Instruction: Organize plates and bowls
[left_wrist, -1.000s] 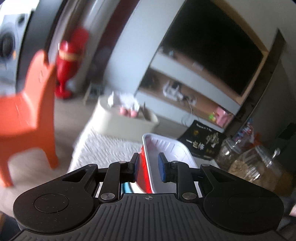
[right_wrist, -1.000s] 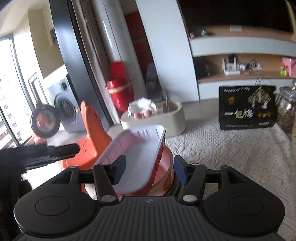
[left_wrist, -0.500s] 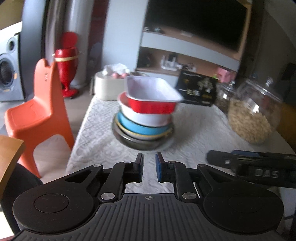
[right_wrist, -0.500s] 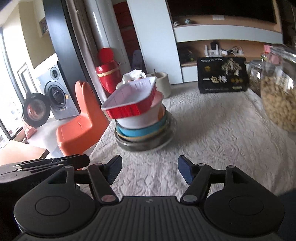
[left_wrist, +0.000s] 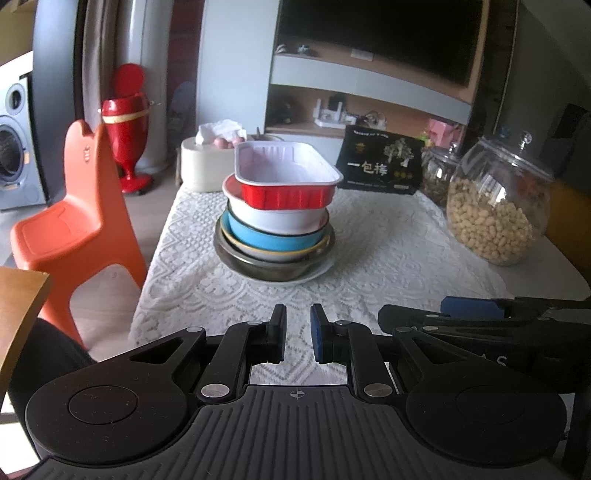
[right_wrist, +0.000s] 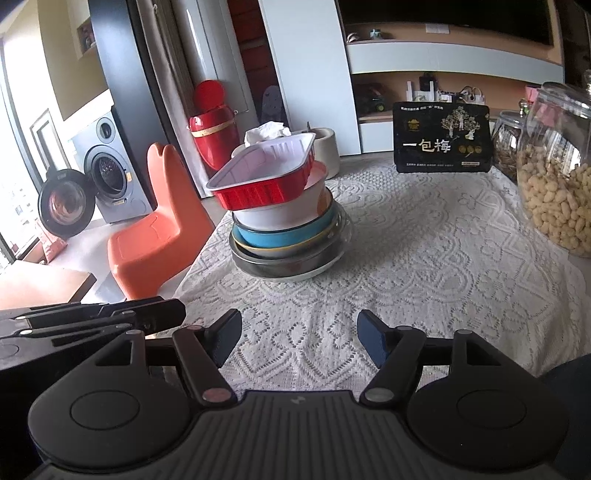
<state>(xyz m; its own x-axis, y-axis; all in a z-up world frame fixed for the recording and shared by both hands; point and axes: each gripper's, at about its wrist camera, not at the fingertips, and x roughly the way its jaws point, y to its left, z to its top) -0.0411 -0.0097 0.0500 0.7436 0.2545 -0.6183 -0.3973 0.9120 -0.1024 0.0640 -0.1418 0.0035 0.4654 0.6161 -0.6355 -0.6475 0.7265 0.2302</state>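
A stack of dishes stands on the lace-covered table (left_wrist: 369, 273). From the top it holds a red foil tray (left_wrist: 286, 184) with a white inside, a white bowl (left_wrist: 280, 218), a blue bowl (left_wrist: 269, 236) and a dark metal dish (left_wrist: 266, 267). In the right wrist view the red tray (right_wrist: 258, 184) sits tilted on the white bowl (right_wrist: 280, 212). My left gripper (left_wrist: 297, 321) hovers short of the stack, shut and empty. My right gripper (right_wrist: 299, 325) is level with it, also back from the stack; its jaws are opening with nothing between them.
A big glass jar of nuts (left_wrist: 495, 206), a smaller jar (left_wrist: 437, 173) and a black box (left_wrist: 380, 166) line the table's right and back. A beige tissue holder (left_wrist: 205, 162) stands behind the stack. An orange chair (left_wrist: 74, 221) is beside the table's left edge.
Both grippers have drawn back from the stack. The red tray, earlier between their fingers, now rests on top. The left jaws closed; the right jaws spread wider.
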